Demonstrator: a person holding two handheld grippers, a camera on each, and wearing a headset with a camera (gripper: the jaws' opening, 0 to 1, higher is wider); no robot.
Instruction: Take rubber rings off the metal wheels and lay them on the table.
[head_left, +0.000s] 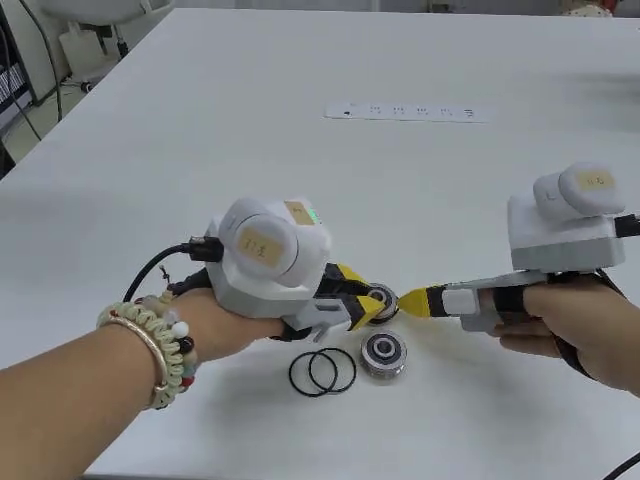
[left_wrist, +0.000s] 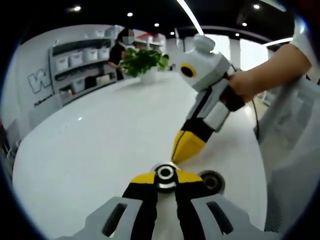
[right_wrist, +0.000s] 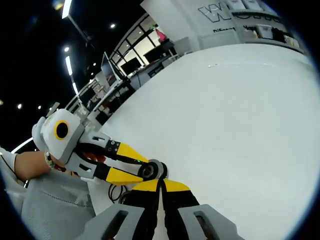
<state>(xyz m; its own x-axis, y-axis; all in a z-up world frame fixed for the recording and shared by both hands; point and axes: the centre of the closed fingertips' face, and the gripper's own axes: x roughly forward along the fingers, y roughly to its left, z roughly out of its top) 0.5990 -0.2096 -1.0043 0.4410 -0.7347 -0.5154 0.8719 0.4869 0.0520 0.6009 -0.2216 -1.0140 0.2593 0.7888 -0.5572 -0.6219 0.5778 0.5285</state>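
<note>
Metal wheel (head_left: 381, 297) sits clamped in my left gripper (head_left: 372, 304); my right gripper (head_left: 407, 300), jaws pressed together, touches it. Two rubber rings (head_left: 322, 371) lie on the table (head_left: 300, 170).

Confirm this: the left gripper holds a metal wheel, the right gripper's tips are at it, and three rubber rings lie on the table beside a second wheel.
Wrong count: the head view shows two rubber rings, not three, on the table beside the second wheel. The left gripper does hold a metal wheel, the right gripper's tips at it.
</note>
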